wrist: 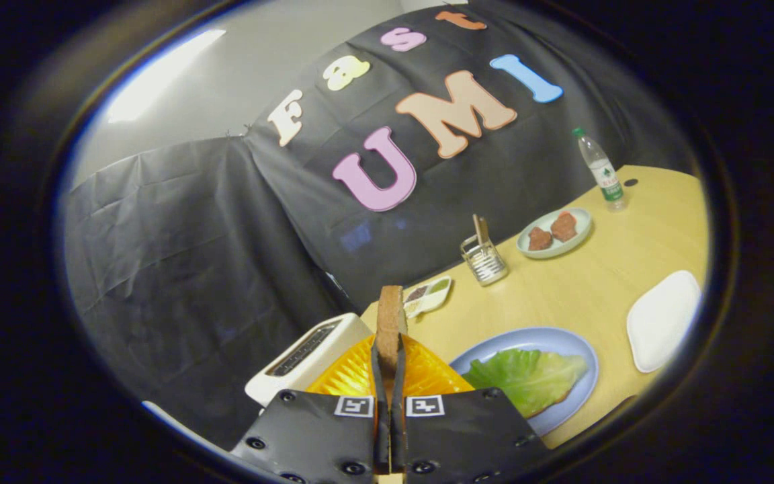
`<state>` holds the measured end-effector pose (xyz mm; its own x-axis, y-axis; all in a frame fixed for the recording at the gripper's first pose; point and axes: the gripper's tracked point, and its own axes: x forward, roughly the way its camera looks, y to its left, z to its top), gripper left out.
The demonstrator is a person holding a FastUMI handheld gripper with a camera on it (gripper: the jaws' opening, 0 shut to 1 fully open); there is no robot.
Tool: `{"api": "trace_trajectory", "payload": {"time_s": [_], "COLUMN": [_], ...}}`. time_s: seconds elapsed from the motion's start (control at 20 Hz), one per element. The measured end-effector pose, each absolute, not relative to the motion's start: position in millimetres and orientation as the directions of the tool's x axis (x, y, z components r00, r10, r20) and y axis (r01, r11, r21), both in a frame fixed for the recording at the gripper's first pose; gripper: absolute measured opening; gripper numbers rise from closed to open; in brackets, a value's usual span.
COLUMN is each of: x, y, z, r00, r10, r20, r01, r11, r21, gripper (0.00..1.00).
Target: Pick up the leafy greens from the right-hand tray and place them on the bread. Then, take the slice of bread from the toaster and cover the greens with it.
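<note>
A slice of brown bread (390, 321) stands on edge between my fingers, and my gripper (388, 366) is shut on it, lifted above the table. The white toaster (306, 356) sits just left of the fingers, its slot showing dark. To the right of the fingers lies a blue plate (578, 349) with a leafy green (528, 376) spread over it; a brown edge of bread peeks out under the leaf at its right side.
A white tray (662, 319) lies right of the blue plate. Farther back on the yellow table (582, 282) stand a metal holder with sticks (484, 259), a small sauce dish (428, 294), a plate with two meat pieces (555, 232) and a water bottle (600, 169).
</note>
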<state>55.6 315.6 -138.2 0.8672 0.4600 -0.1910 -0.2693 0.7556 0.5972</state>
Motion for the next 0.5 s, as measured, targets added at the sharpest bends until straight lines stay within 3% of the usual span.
{"api": "trace_trajectory", "payload": {"time_s": [0.3, 0.5], "x": [51, 53], "y": [295, 265], "z": [-168, -198], "r00": [0.837, 0.848], "r10": [0.5, 0.443], "r20": [-0.222, -0.292], "r01": [-0.256, -0.18], "r11": [0.716, 0.757], "r21": [0.649, 0.628], "gripper": [0.04, 0.04]}}
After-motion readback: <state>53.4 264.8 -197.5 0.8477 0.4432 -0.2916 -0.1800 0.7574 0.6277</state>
